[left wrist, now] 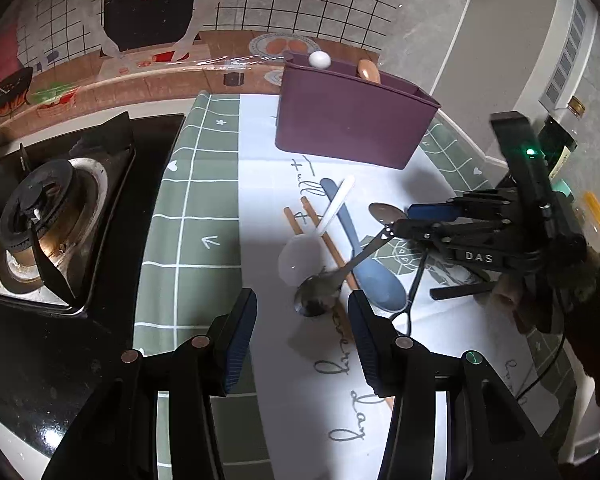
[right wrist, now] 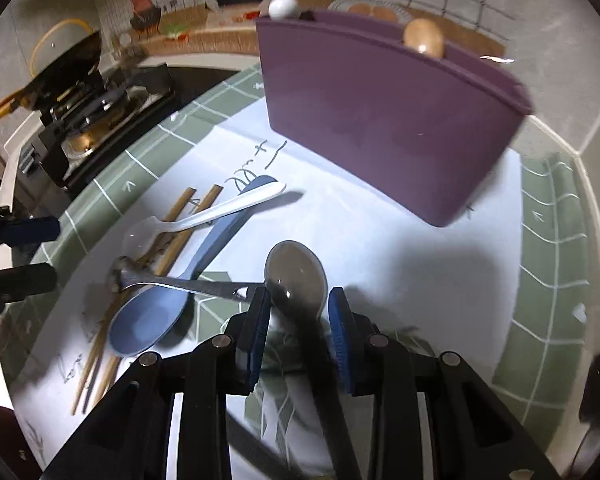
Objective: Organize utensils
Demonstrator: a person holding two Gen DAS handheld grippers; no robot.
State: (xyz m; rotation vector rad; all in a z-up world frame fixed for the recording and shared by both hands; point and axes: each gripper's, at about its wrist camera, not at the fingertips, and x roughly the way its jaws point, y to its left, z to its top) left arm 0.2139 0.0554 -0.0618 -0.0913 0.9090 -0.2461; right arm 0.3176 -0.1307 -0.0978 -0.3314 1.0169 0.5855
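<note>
A purple utensil holder [left wrist: 352, 120] [right wrist: 380, 112] stands at the back of the mat, with a white handle end [left wrist: 319, 59] and a wooden spoon [left wrist: 368, 70] sticking out. In front lie a white spoon [left wrist: 332, 210] [right wrist: 220, 210], a blue spoon [left wrist: 374, 276] [right wrist: 148, 320], two chopsticks [left wrist: 332, 246] [right wrist: 180, 208] and a steel spoon [left wrist: 314, 300] [right wrist: 118, 274]. My left gripper [left wrist: 302, 304] is open just above the steel spoon's bowl. My right gripper [right wrist: 299, 306] [left wrist: 414, 220] is open, straddling the neck of a black-handled spoon [right wrist: 296, 274] [left wrist: 388, 212] without the pads touching it.
A gas stove [left wrist: 48, 216] [right wrist: 96, 120] borders the mat on the left, with a wok and lid [right wrist: 66, 56] behind it. Bottles [left wrist: 560, 136] stand at the right edge. A hand in a furry sleeve [left wrist: 580, 292] holds the right gripper.
</note>
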